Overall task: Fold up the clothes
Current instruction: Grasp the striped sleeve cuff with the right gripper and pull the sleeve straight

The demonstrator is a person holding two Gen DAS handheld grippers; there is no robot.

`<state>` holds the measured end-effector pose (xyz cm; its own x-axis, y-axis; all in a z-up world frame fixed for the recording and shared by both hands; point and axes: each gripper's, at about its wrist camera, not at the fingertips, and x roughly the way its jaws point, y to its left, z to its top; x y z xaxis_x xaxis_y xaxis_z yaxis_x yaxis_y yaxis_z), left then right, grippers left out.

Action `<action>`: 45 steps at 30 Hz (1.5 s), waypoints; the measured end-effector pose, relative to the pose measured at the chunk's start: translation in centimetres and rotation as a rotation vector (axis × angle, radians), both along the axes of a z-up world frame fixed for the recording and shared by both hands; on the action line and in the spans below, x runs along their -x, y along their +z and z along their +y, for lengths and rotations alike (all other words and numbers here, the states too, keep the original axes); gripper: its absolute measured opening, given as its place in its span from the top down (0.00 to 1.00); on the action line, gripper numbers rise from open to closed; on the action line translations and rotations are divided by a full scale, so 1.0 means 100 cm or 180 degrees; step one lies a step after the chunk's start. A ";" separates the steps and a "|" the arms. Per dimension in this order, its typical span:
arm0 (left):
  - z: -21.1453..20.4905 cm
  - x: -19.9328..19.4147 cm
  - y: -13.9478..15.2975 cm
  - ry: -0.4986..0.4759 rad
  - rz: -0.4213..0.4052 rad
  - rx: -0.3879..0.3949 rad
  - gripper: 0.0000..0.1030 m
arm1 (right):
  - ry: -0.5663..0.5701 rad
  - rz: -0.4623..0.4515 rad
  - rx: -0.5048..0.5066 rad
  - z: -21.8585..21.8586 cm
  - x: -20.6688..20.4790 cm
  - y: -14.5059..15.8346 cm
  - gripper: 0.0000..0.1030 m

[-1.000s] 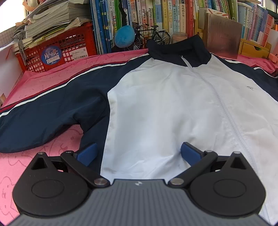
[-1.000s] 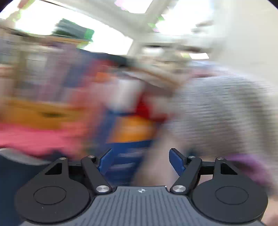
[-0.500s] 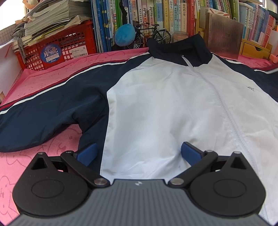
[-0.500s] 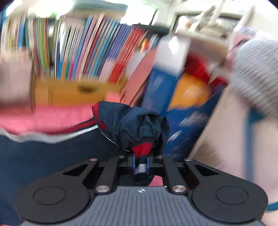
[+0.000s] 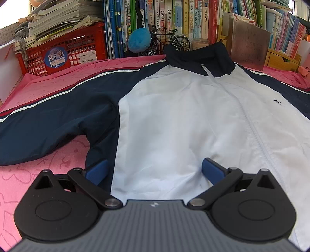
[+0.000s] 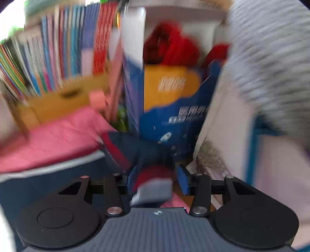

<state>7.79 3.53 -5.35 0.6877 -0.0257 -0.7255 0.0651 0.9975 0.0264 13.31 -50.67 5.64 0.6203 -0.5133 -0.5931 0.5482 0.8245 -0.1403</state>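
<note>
A white-and-navy zip jacket [image 5: 184, 116] lies front up on a pink cloth [image 5: 38, 174], collar [image 5: 197, 58] at the far end. Its navy left sleeve [image 5: 48, 124] stretches out to the left. My left gripper [image 5: 154, 166] hovers open over the hem, one finger above the navy side panel and the other above the white front. The right wrist view is blurred. There my right gripper [image 6: 157, 174] has its fingers parted, and the red-and-grey cuff [image 6: 153, 182] of the other navy sleeve [image 6: 48, 184] lies loosely between them.
Along the back stand a red crate [image 5: 64, 52] piled with papers, a row of books [image 5: 193, 17], a blue plush ball [image 5: 139, 39], a toy bicycle [image 5: 170, 40], a brown board [image 5: 248, 44] and a wooden drawer [image 5: 282, 60]. A blue-and-orange box [image 6: 174, 108] and blurred grey knit fabric [image 6: 271, 58] are at the right.
The right gripper swung to the sleeve cuff and shut on it half a second ago; now its fingers have parted around the cuff. The left gripper has barely moved.
</note>
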 end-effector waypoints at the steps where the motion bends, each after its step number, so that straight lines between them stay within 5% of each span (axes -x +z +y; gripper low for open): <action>1: 0.000 0.000 0.000 0.0000 0.0002 0.0000 0.00 | -0.0009 0.0063 0.0064 -0.002 -0.006 -0.006 0.52; 6: 0.002 0.000 0.000 -0.0011 -0.0003 0.0017 0.00 | 0.0021 0.0341 0.0406 -0.009 -0.034 -0.033 0.45; 12: 0.001 0.001 -0.001 -0.0005 -0.0042 0.0019 0.00 | 0.1052 0.0603 0.1095 0.055 -0.007 -0.055 0.46; 17: 0.001 0.002 -0.001 0.0001 -0.0061 0.0017 0.00 | 0.0711 0.1023 0.1559 0.046 -0.031 -0.116 0.51; 18: 0.001 0.002 -0.001 0.0003 -0.0063 0.0019 0.00 | 0.0683 0.0910 0.1418 0.044 -0.024 -0.103 0.57; 19: 0.001 0.002 -0.001 0.0004 -0.0062 0.0019 0.00 | 0.0655 0.0796 0.1278 0.042 -0.017 -0.091 0.77; 21: 0.001 0.001 -0.001 0.0006 -0.0061 0.0021 0.00 | 0.0599 0.0569 0.0996 0.038 -0.002 -0.065 0.89; 27: 0.002 0.001 -0.002 -0.0002 -0.0101 0.0032 0.00 | 0.0446 -0.0106 0.0111 0.027 0.042 0.013 0.90; 30: 0.002 0.001 -0.002 -0.0005 -0.0118 0.0035 0.00 | 0.0720 -0.0445 -0.0875 0.021 0.072 0.059 0.90; 33: 0.002 0.002 -0.002 -0.0007 -0.0133 0.0038 0.00 | 0.0723 -0.0508 -0.1075 0.012 0.073 0.079 0.89; 36: 0.002 0.003 -0.001 -0.0006 -0.0156 0.0036 0.00 | 0.0240 -0.0140 -0.0584 -0.011 0.039 0.061 0.87; 40: 0.002 0.003 -0.001 0.0001 -0.0155 0.0032 0.00 | -0.0269 0.0669 -0.0136 -0.049 -0.017 -0.009 0.78; 45: 0.002 0.002 0.000 -0.0005 -0.0150 0.0030 0.00 | -0.0263 0.0841 0.0528 -0.037 -0.028 -0.037 0.75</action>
